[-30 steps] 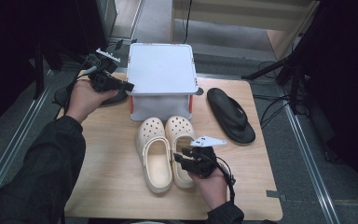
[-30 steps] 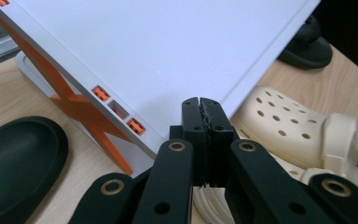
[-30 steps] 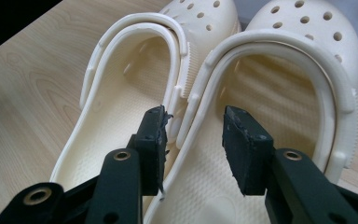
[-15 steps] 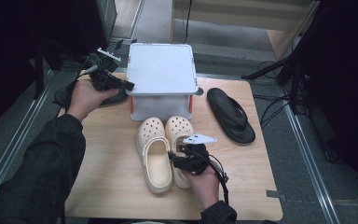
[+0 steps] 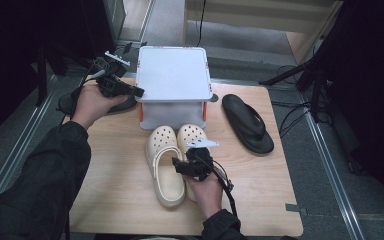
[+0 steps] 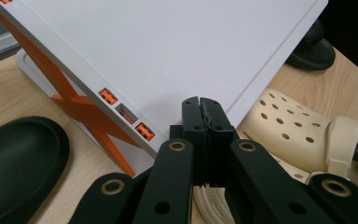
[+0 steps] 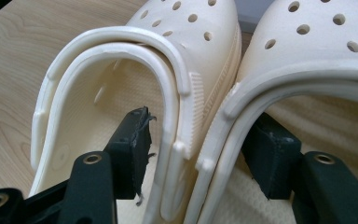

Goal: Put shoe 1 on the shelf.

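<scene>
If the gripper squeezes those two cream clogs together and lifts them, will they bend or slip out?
The cream clogs look like soft moulded foam, so their walls would probably squash a little. Full of holes and thick yet airy, they are likely light. The right gripper, whose jaws have just been opening, straddles both inner walls without pressing; the heel straps may swing loosely.

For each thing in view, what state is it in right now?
Left clog: upright on the table, beside its mate.
Right clog: upright, touching the left clog.
Right tool: open, jaws just opened, one inside each clog, straddling both inner walls.
Left tool: shut, empty.
White box: lid closed.
Black sandal: flat, untouched.
</scene>
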`<action>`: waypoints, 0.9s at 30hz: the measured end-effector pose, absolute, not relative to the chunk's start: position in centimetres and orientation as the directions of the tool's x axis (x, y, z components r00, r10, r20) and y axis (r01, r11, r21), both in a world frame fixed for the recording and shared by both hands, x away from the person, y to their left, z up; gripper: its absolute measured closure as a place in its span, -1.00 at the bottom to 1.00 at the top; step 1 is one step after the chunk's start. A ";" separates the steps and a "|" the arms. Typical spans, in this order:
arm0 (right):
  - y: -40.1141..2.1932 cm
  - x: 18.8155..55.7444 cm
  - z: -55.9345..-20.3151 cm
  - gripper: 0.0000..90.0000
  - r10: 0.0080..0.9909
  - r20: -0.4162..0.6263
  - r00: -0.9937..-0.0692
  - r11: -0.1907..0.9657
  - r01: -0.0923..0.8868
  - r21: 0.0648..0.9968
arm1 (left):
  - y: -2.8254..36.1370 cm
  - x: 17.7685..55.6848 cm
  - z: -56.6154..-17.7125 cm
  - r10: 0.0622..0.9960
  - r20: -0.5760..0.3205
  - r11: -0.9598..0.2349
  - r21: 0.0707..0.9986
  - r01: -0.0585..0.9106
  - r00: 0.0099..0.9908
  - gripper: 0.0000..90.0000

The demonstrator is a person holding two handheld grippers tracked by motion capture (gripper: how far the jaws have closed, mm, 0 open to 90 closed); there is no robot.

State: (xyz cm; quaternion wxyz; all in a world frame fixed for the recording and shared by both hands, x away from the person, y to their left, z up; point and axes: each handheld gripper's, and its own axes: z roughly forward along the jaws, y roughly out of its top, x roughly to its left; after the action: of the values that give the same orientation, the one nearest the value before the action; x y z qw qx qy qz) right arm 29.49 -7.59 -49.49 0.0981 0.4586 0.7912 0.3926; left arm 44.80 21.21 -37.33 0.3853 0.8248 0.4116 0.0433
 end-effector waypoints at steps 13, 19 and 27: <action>-7.7 30.0 -49.7 0.33 0.822 0.241 -0.517 0.228 0.686 0.691 | 20.9 44.6 -37.2 0.724 -0.225 -0.370 0.671 0.643 0.652 1.00; -7.7 29.9 -49.6 0.43 0.831 0.220 -0.511 0.232 0.678 0.698 | 20.9 44.6 -37.2 0.725 -0.216 -0.376 0.672 0.639 0.654 1.00; -8.0 30.3 -49.3 0.48 0.808 0.201 -0.554 0.290 0.670 0.683 | 20.9 44.6 -37.2 0.725 -0.214 -0.378 0.672 0.637 0.655 1.00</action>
State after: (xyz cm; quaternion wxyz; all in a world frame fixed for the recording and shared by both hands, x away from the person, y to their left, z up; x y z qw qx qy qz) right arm 30.34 -8.03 -49.28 0.0918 0.4630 0.7979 0.3748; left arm 44.55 20.86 -37.20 0.3772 0.8279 0.4110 0.0582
